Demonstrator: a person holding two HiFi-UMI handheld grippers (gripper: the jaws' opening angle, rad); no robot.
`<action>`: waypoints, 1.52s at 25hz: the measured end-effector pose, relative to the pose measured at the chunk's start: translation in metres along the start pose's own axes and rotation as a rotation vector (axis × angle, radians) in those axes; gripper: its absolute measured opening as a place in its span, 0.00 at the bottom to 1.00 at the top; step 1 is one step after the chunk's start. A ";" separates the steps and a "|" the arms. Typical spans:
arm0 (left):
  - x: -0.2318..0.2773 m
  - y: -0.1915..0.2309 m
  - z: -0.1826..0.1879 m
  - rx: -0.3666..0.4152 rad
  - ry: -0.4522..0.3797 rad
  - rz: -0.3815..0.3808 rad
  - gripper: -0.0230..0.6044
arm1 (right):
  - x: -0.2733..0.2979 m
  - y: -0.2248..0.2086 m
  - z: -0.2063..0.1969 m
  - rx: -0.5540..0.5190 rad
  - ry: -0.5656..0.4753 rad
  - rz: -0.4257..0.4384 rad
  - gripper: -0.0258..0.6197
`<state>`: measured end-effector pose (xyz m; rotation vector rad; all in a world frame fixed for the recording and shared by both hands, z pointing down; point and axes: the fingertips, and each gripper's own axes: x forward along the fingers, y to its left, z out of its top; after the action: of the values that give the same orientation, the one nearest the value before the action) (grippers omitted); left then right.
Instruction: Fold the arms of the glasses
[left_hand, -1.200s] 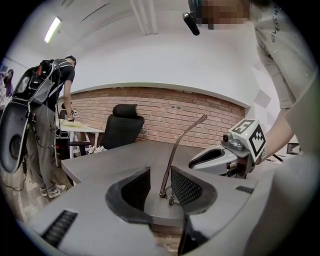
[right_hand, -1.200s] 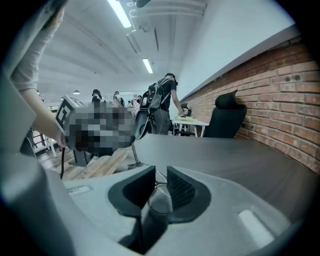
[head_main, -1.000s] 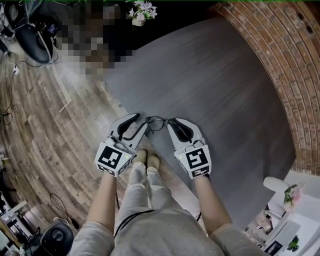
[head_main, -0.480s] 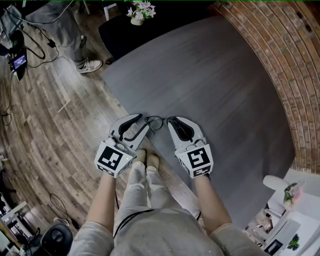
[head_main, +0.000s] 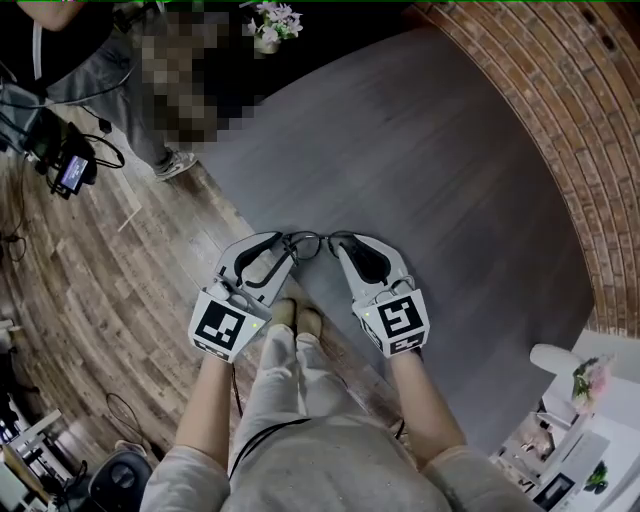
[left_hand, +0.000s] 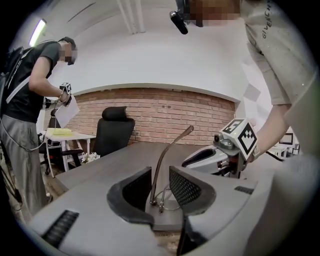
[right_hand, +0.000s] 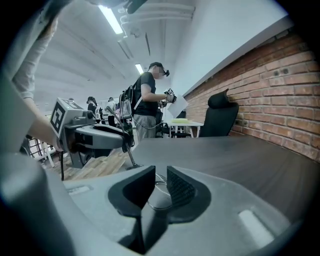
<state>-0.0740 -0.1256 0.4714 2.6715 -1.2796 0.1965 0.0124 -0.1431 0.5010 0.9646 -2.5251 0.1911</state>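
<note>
- Left hand-held gripper (head_main: 278, 248): its jaws are closing around one arm (left_hand: 167, 155) of the glasses. The arm stands up between the pads and slants away from them. A gap shows on either side, so the pads do not yet press on it.
- Glasses (head_main: 310, 243): they sit between the two gripper tips, at the near edge of the grey worktop (head_main: 430, 180). The frame is thin dark wire with clear lenses.
- Handling, as a judgement: the glasses are very light, so the hazard is bending rather than weight. The wire arm is springy and narrow, and it may slip or twist in ribbed pads. The hinge and the lenses are the fragile parts.
- Where to take hold, as a judgement: grip the arm part-way along its length, clear of the hinge, and swing it inward with light pressure. Steady the front by its rim, never on the glass.
- Right hand-held gripper (head_main: 345, 250): it is clenched on the front of the glasses, and a lens rim (right_hand: 159, 197) lies between its pads. The right gripper view is dim, so whether the pads bite wire or glass is uncertain.
</note>
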 end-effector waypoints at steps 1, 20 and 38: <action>-0.002 0.001 -0.001 0.002 0.002 0.008 0.21 | -0.001 0.000 0.000 0.001 -0.001 0.000 0.13; 0.015 -0.007 0.004 0.065 0.059 -0.034 0.07 | -0.009 -0.017 -0.010 0.097 0.001 -0.035 0.13; 0.028 -0.011 0.004 0.165 0.127 -0.088 0.06 | -0.017 -0.049 -0.024 0.190 0.039 -0.139 0.10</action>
<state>-0.0475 -0.1407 0.4722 2.7927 -1.1513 0.4706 0.0647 -0.1624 0.5141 1.1939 -2.4261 0.4095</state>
